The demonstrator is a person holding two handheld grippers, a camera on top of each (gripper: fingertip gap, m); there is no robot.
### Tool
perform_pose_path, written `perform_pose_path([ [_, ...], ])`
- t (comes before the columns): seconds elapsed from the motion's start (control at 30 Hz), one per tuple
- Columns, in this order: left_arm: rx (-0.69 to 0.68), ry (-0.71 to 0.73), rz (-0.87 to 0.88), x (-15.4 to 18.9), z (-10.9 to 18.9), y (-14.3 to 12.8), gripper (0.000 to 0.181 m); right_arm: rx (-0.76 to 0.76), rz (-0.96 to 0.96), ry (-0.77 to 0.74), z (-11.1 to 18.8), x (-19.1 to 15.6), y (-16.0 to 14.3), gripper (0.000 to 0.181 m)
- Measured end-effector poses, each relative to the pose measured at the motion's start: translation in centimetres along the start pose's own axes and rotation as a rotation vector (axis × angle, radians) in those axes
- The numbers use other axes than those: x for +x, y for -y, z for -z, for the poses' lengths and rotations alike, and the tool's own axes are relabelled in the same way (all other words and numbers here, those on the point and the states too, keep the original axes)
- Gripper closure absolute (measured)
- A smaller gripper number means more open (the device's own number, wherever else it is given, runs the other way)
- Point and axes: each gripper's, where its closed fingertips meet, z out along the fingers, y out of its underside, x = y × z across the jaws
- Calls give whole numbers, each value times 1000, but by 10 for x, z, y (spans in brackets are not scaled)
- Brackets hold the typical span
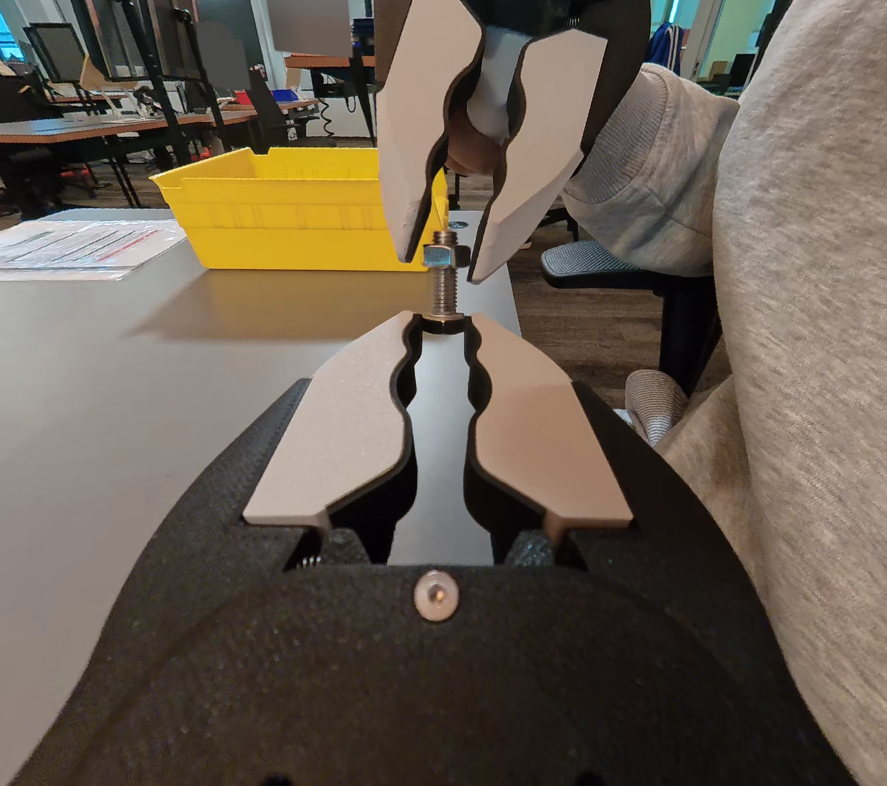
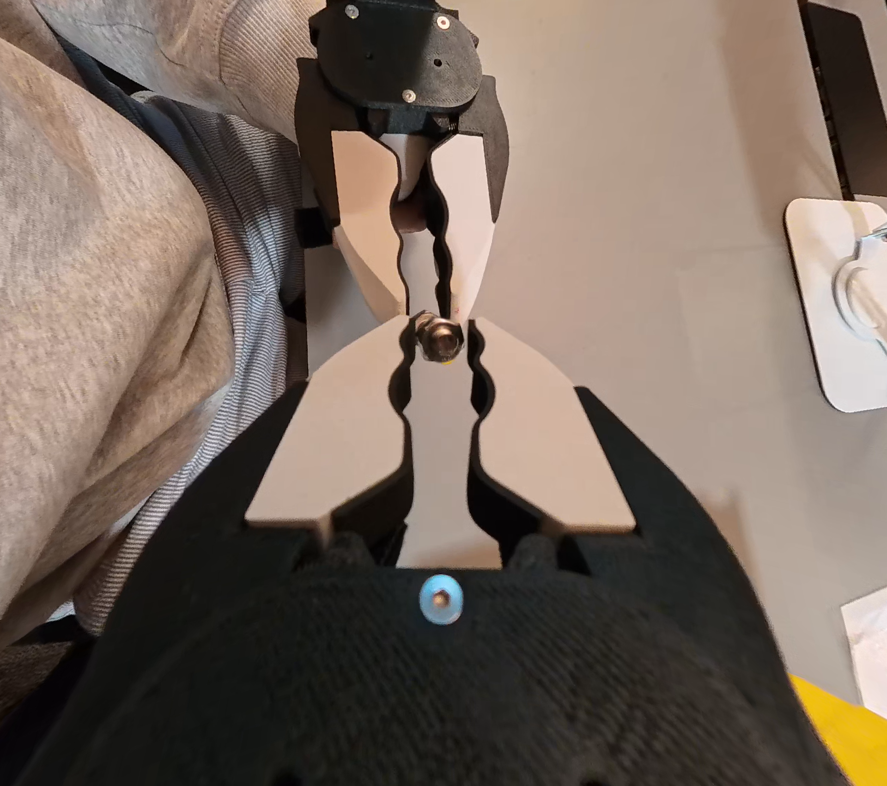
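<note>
Left gripper clamps a bolt by its head; right gripper pinches its nut. Only the left wrist view shows a yellow bin; the right shows a white pad.

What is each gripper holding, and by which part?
The left gripper clamps the bolt by its head; the right gripper sits around the nut on its thread, grip uncertain.

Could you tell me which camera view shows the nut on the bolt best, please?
The left wrist view: the nut appears side-on, threaded on the upright bolt between the right claw tips. The right wrist view looks down the bolt's end, so the nut is foreshortened and blurred.
</note>
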Motion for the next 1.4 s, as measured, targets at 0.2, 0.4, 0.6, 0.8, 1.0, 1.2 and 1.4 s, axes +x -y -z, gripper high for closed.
perform_pose_path([
  [0.2,11,2,7,-1,0,1,164,37,36,-9,5,0,6,158],
  [0.4,10,-8,2,1,-1,1,164,38,74,14,2,-7,7,158],
  [0.6,23,-6,8,1,-1,3,164,13,52,22,3,-4,-2,157],
  [0.8,42,4,29,-2,1,6,164,-17,31,27,5,-2,-9,157],
  [1.0,58,21,50,-7,3,8,164,-35,28,59,5,-7,-12,161],
  [1.2,51,31,46,-9,2,7,164,-13,51,98,3,-18,-3,164],
  [1.4,39,30,33,-8,1,6,164,33,87,90,2,-22,9,160],
])
